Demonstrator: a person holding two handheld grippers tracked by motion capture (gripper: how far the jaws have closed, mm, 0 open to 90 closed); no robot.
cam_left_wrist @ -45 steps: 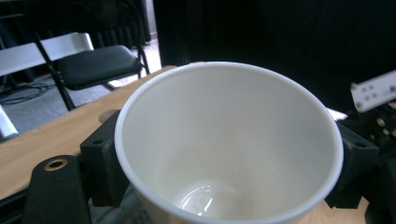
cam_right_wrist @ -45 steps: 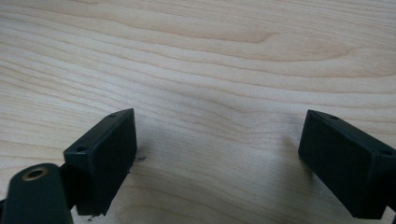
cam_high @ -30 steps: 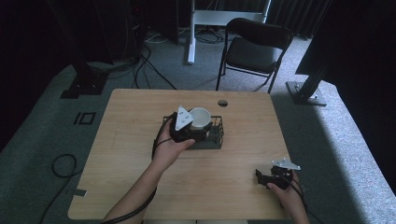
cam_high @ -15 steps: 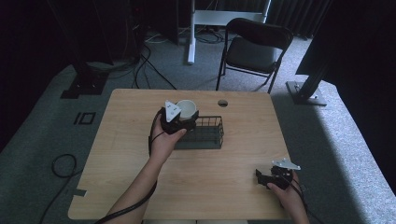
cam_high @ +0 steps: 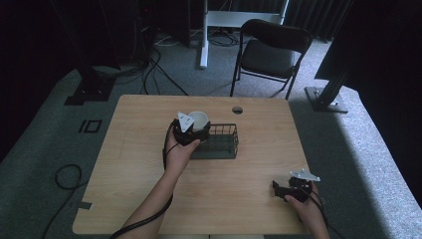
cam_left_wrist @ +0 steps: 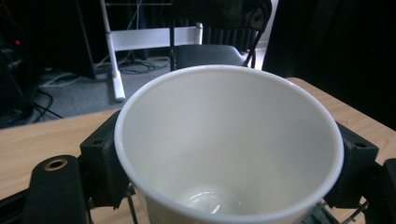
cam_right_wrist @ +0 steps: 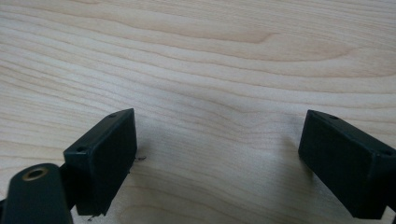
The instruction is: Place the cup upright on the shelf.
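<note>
A white cup (cam_high: 199, 118), upright and with nothing in it, is held at the left end of a black wire basket (cam_high: 225, 148) near the middle of the wooden table (cam_high: 144, 169). My left gripper (cam_high: 196, 127) is shut on it. In the left gripper view the cup (cam_left_wrist: 224, 126) sits between the two black fingers (cam_left_wrist: 105, 161), which press its sides. Whether the cup rests in the basket or beside it I cannot tell. My right gripper (cam_high: 280, 189) lies at the table's front right, open, and its jaws (cam_right_wrist: 229, 158) stand wide apart over bare wood.
A round cable hole (cam_high: 237, 109) is in the table's far edge behind the basket. A black folding chair (cam_high: 271, 50) stands beyond the table, with a white stand leg (cam_high: 204, 35) and cables on the floor to its left.
My left gripper has carried the cup from above the basket's middle toward its left end and lower. The right gripper has not moved.
</note>
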